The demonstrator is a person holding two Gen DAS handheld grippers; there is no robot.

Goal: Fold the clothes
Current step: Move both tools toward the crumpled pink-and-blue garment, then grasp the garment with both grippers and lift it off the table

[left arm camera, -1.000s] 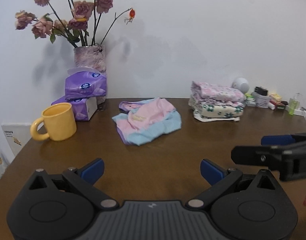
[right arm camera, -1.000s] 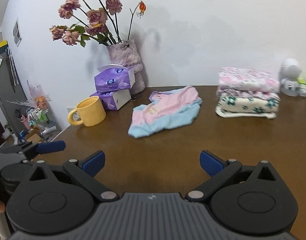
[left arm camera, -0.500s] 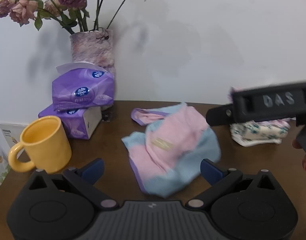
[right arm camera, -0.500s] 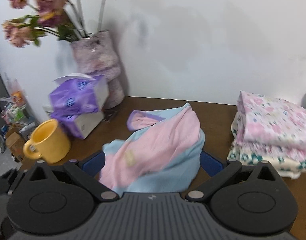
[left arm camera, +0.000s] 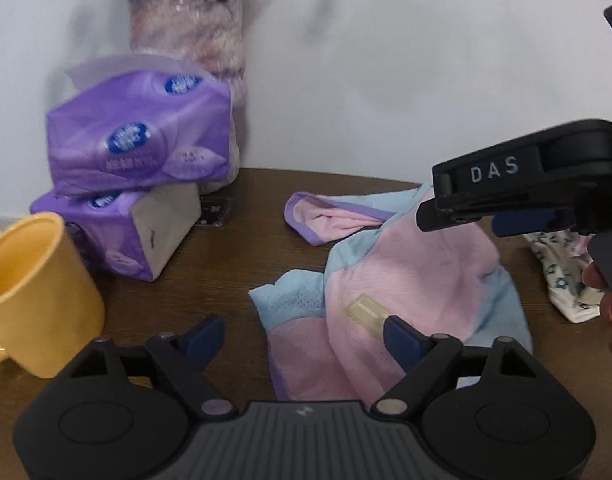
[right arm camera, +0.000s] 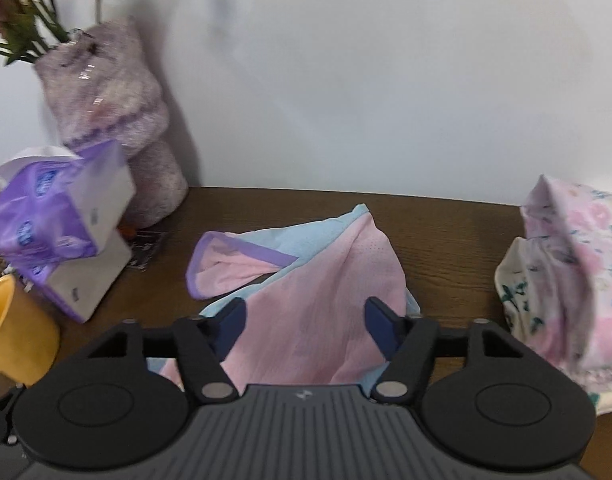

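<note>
White wall is backing a brown worktop (right arm camera: 445, 232), and every position below is being given relative to the pink-and-blue garment (left arm camera: 405, 280) lying crumpled near its middle.

Finished work: to the right of the garment, a stack of folded floral clothes (right arm camera: 565, 272) is resting on the worktop, apart from it. I am judging these as already done, since they are lying in flat layers.

Outstanding work: the garment itself is showing no fold at all. It is lying bunched, with a purple-trimmed opening (right arm camera: 234, 260) turned up at its far left and a pale label (left arm camera: 365, 310) facing upward on the near side. It is needing to be spread flat before any fold can be made, so I am rating this piece as not started.

Tools: I am holding my left gripper (left arm camera: 304, 340) at the near edge of the garment, jaws spread wide and empty, its right finger over the cloth beside the label and its left finger over bare wood. I am holding my right gripper (right arm camera: 302, 320) above the garment's middle, jaws likewise parted with nothing between them. Neither is gripping cloth yet.

Surroundings: left of the garment, two purple tissue packs (left arm camera: 138, 184), a yellow mug (left arm camera: 34, 296) and a vase (left arm camera: 186, 52) are standing clear of it, leaving room for spreading.
</note>
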